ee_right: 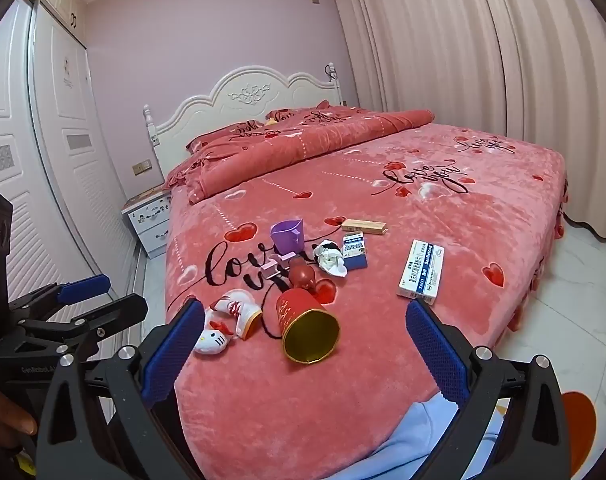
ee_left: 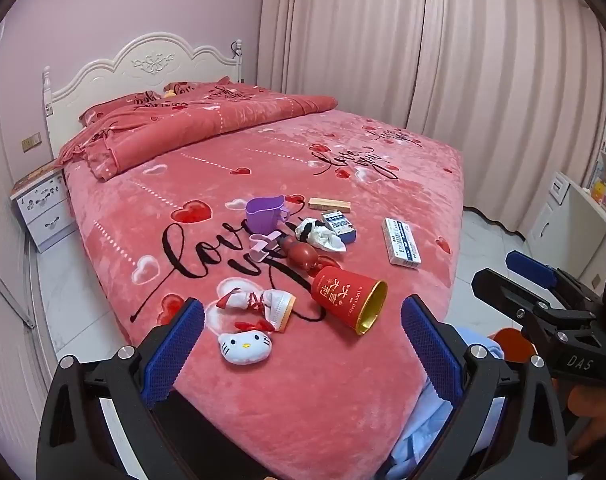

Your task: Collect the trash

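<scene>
Hovering wide apart over the foot of the pink bedspread (ee_left: 327,396), the left gripper (ee_left: 303,344) and right gripper (ee_right: 305,350) hold nothing. Landmark: a toppled red canister (ee_left: 349,298) reading "LUCKY DAYS". Just beyond it lies crumpled tissue (ee_left: 321,236) beside a small blue box (ee_left: 341,225) (print illegible); right of it, a white box (ee_right: 421,272) marked "Sanlisteng". A blue bundle (ee_right: 435,440) is cut off below.

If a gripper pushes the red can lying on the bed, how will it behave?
The red can lies on its side, so it may roll, though the plush bedspread would probably slow it. Its open mouth shows it empty, so likely light.
</scene>
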{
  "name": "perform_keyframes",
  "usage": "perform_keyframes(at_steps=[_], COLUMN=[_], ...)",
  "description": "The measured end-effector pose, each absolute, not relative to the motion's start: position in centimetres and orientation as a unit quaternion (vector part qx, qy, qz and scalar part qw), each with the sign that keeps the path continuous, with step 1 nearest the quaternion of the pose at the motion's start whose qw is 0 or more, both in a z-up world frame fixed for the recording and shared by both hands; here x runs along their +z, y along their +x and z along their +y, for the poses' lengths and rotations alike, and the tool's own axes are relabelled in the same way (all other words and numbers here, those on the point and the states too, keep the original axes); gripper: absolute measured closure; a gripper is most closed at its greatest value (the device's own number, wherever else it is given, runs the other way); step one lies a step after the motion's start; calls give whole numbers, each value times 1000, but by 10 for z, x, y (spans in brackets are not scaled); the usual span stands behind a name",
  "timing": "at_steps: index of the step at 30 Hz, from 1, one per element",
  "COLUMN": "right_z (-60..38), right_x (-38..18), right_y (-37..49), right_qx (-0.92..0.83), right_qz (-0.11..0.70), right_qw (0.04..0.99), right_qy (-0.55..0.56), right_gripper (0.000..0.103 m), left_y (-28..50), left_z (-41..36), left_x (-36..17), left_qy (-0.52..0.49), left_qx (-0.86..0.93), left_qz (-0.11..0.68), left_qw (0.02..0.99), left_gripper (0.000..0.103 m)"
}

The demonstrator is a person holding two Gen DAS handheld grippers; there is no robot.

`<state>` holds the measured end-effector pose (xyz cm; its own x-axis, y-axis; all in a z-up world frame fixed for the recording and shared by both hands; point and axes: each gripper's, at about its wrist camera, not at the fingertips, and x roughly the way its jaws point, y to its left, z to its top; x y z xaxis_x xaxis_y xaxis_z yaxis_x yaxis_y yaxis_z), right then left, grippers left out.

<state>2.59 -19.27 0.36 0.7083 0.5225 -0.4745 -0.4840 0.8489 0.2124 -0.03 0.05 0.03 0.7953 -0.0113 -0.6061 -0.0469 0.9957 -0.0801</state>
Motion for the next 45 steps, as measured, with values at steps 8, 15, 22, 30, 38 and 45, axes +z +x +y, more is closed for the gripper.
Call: perform_keyframes(at_steps=[8, 15, 22, 30, 38, 45], right_z=[-193, -194, -193, -196, -198, -198], right_x=[2, 2, -3, -8, -8, -8], right_y=[25, 24, 24, 25, 27, 27], right_qx=[273, 274, 275, 273, 275, 275], right_qz=[269, 270, 272, 277, 279, 279], right_qw=[923, 922, 922, 920, 919, 919], right_qy=[37, 39, 40, 46, 51, 50], right_gripper=[4, 4, 4, 4, 4, 4], left_y=[-4, -2, -2, -1, -1, 0], left_z=[2, 5, 5, 1, -2, -2], left_x=[-5, -8, -10, -10, -12, -12], left_qy=[-43, -45, -47, -43, -40, -40], left_qx=[12, 11, 10, 9, 9, 8], left_qz=[320, 323, 327, 331, 334, 335], left_qw=[947, 945, 944, 942, 942, 941], left_gripper=[6, 6, 6, 6, 6, 6])
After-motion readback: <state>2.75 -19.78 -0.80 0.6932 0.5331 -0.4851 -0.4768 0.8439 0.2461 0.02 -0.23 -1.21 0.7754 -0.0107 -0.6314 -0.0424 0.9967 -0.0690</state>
